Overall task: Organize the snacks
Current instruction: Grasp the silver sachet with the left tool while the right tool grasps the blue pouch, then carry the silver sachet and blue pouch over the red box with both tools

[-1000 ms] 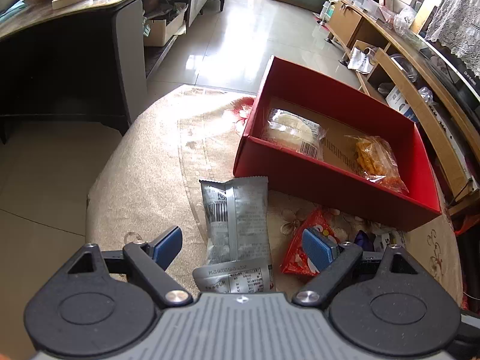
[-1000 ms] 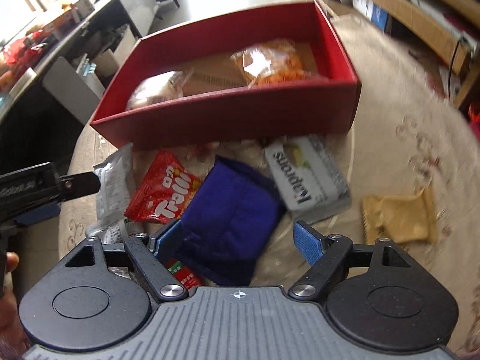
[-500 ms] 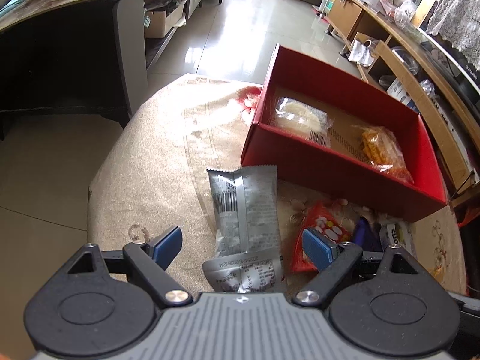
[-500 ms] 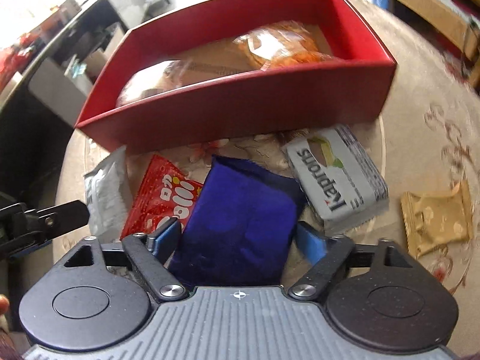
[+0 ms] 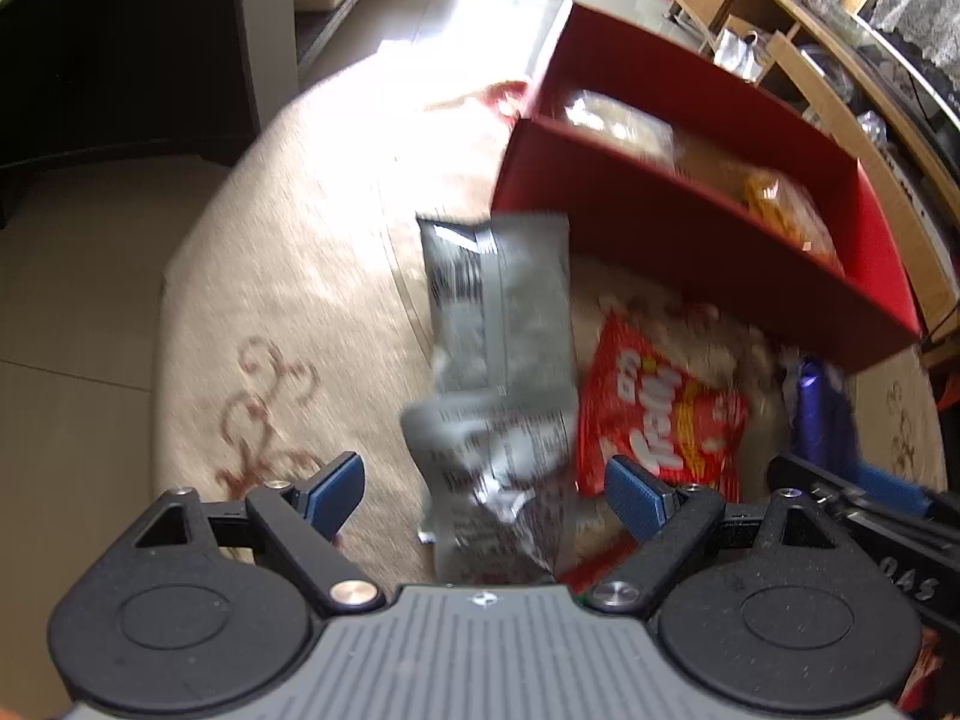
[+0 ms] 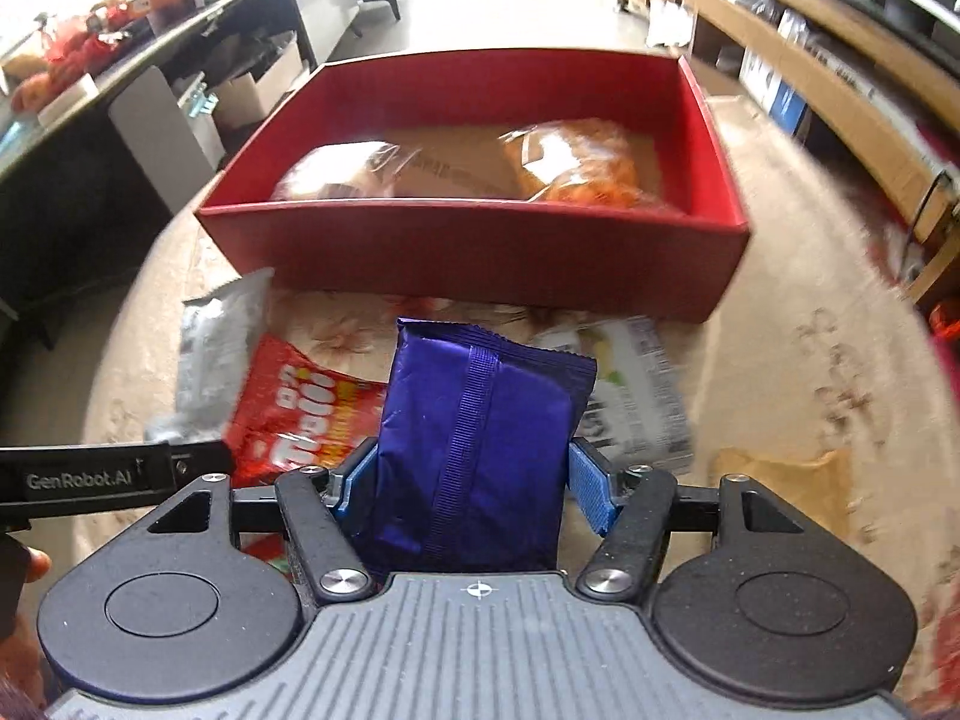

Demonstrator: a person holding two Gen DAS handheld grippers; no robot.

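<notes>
Snacks partly sorted: red box holds two, a pale clear-wrapped pack at its left end and an orange bag at its right. Judged under halfway done.

In front of box, left to right, not yet boxed: silver packet, red candy bag, purple packet, white printed pack, tan wrapper.

Left gripper jaws spread wide, silver packet between them, pads not touching it. Right gripper clenched on purple packet, near end raised toward box.

Right wrist view alone shows white pack, tan wrapper and the grasp; left wrist view, blurred, shows silver packet's full length and barcode.
</notes>
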